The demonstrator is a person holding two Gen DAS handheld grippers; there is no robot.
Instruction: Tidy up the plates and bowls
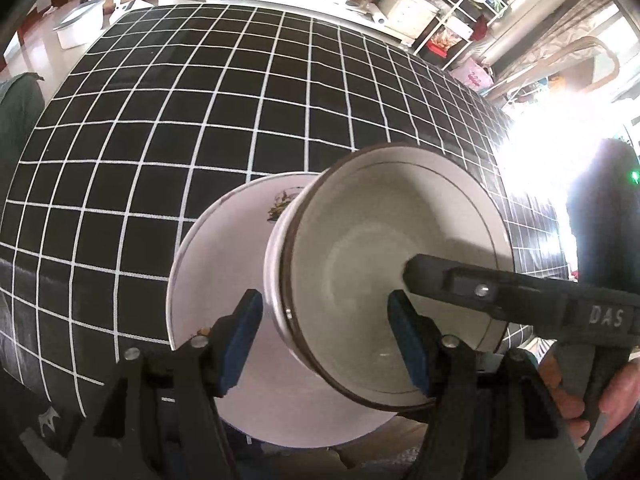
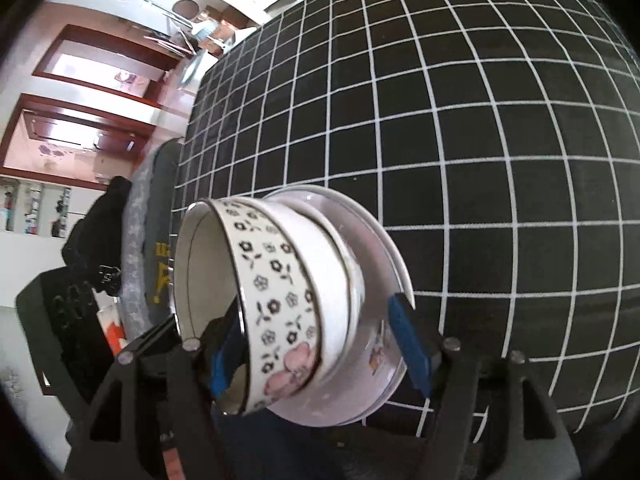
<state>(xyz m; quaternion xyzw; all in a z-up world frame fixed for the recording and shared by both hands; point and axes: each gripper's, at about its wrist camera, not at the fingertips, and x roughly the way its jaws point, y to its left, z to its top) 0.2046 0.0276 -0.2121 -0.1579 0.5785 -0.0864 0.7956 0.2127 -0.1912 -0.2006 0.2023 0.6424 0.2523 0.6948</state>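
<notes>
In the left wrist view, the left claw stands wide open, its blue pads either side of the near wall of a white bowl without pressing it; one pad sits outside the bowl over the plate, the other inside the bowl's hollow. The bowl has a dark rim and rests on the white plate, which lies close to the near edge of the worktop, a black cloth with a white grid. From the right side the right claw reaches in, one black finger lying inside the bowl. In the right wrist view, the right claw straddles the stack with its jaws spread: one blue pad sits inside the flowered bowl, the other outside over the plate; whether the pads grip the wall cannot be told. The flowered bowl, printed with small black blossoms and one pink flower, sits nested in a plain white bowl, both on the plate. Beyond, the gridded worktop stretches to its far edge.
</notes>
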